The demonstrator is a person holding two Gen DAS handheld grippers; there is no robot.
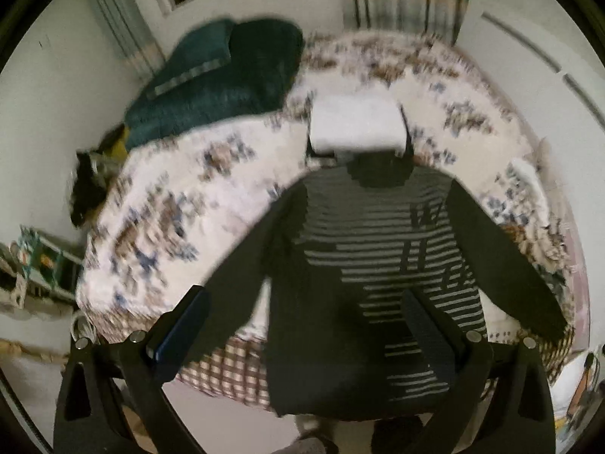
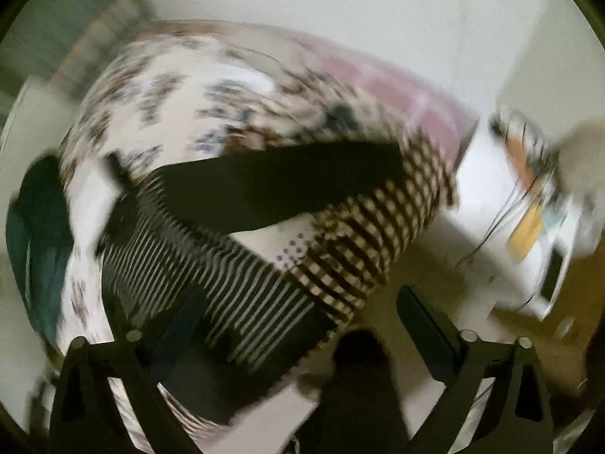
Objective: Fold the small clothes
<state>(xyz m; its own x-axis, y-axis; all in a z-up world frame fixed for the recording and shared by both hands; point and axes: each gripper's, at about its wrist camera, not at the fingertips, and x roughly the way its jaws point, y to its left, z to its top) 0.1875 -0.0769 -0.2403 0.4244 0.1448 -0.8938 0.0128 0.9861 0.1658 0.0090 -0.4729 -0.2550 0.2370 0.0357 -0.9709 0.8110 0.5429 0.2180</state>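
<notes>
A small black long-sleeved top with grey stripes (image 1: 382, 253) lies spread on the flowered bedspread (image 1: 189, 196), collar toward the far side, hem hanging over the near edge. Its left sleeve is folded in over the body, its right sleeve (image 1: 506, 261) stretches out to the side. My left gripper (image 1: 306, 325) hovers open above the hem, with nothing between its fingers. In the blurred right wrist view the same top (image 2: 211, 265) lies at lower left with one sleeve (image 2: 280, 185) stretched across the bed. My right gripper (image 2: 298, 325) is open over the top's hem corner and the floor.
A folded white cloth (image 1: 355, 125) sits just beyond the collar. A dark teal blanket (image 1: 219, 83) is heaped at the far left of the bed. A checked sheet (image 2: 378, 234) hangs at the bed corner. A white cabinet with cables (image 2: 529, 204) stands to the right.
</notes>
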